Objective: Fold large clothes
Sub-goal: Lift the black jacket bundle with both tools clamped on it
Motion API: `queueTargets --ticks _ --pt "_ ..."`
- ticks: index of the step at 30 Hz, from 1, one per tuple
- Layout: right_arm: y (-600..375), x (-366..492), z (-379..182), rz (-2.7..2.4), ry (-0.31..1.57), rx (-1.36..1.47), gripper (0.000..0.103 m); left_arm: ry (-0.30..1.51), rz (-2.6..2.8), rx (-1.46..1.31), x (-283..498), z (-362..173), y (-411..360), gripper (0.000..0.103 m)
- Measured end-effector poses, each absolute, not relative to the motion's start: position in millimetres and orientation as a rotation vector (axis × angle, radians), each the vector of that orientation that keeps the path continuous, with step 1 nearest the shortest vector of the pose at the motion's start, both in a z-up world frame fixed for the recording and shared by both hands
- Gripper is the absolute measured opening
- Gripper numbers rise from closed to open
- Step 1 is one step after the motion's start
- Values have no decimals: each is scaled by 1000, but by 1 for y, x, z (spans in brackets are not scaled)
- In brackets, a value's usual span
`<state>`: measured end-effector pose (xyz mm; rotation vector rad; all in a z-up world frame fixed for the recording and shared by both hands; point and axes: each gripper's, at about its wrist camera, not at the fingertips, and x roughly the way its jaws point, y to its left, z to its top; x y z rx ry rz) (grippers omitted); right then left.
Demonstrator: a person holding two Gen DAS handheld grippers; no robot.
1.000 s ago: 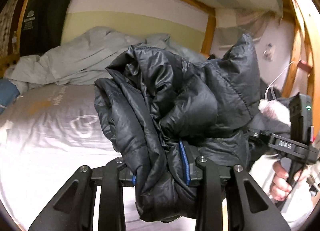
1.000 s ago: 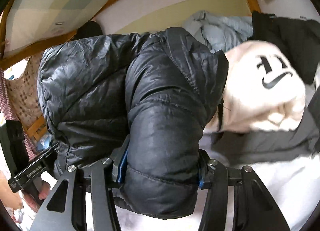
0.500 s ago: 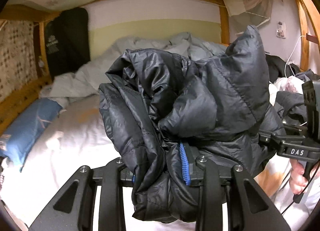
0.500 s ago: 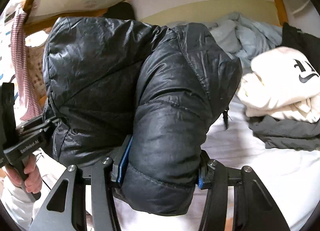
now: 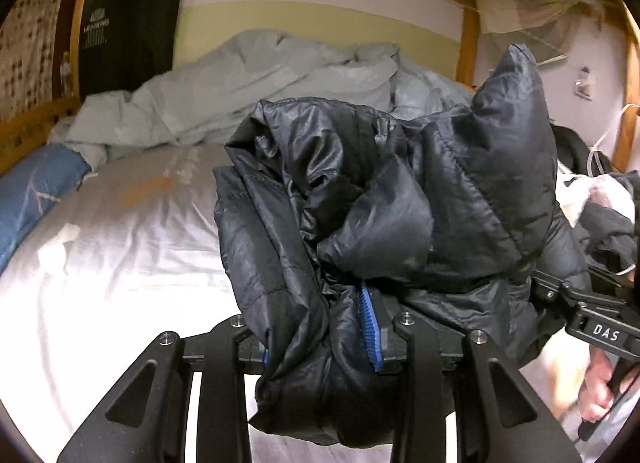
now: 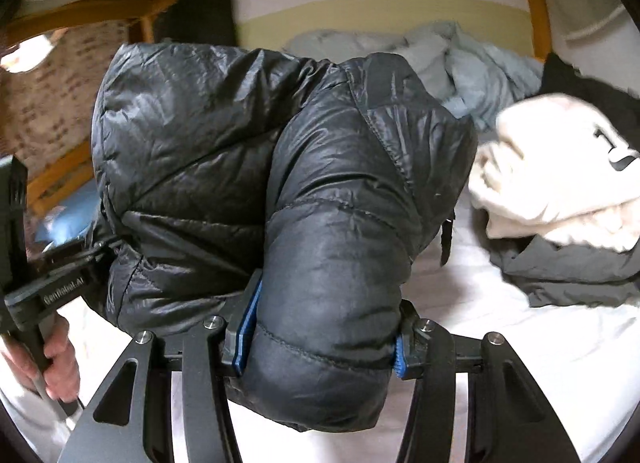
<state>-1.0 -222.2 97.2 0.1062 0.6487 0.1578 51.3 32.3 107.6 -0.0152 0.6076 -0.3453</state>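
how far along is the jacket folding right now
Done: the black puffer jacket is already bundled up. In hand: the left gripper and right gripper each clamp part of it above the white sheet. Left: setting it down; the cream sweatshirt lies crumpled nearby.

The bunched black puffer jacket hides the left gripper's left pad and blocks the bedding behind it. A cream sweatshirt is motion-blurred, its black logo cut off at the frame's right edge. Lettering on a dark hanging garment, possibly a T-shirt, is too small to read.
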Motion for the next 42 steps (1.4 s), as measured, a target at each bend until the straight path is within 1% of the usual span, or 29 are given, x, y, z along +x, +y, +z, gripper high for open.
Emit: queueTargets --ticks 8,10,14,16,17,18,19,22,23,26,27,31,33,36,39,42 --pt "-212 57 48 117 718 119 54 689 -317 -54 101 53 44 33" --pt "-209 68 40 103 706 97 57 692 -315 -63 110 43 47 34" --pt "-197 84 38 64 634 13 59 689 -303 -65 130 42 46 35" --pt "-202 97 35 74 638 54 61 692 -300 -67 138 39 48 36" --pt "-203 98 35 81 641 73 63 692 -302 -64 141 36 49 37" --pt "-206 102 32 86 640 91 67 689 -306 -67 142 34 50 37" --pt "-206 102 30 90 632 89 69 685 -311 -71 139 34 50 37" --pt "-205 96 28 103 628 65 70 665 -308 -36 132 34 47 37" --pt "-205 99 27 105 634 67 69 669 -305 -32 132 34 46 37" --pt "-210 101 34 126 651 81 50 658 -312 -38 126 44 43 30" --pt "-210 98 40 133 644 78 45 641 -305 -8 121 49 38 30" --pt "-216 77 64 115 600 52 43 588 -311 39 100 69 21 29" --pt "-222 61 76 94 558 39 42 512 -326 69 84 85 8 29" --pt "-232 26 106 -15 432 -40 42 370 -386 96 61 111 -19 29" --pt "-252 -10 136 -141 301 -86 42 240 -488 64 47 132 -46 29" --pt "-267 -35 155 -263 199 -163 42 168 -598 -74 47 133 -67 30"
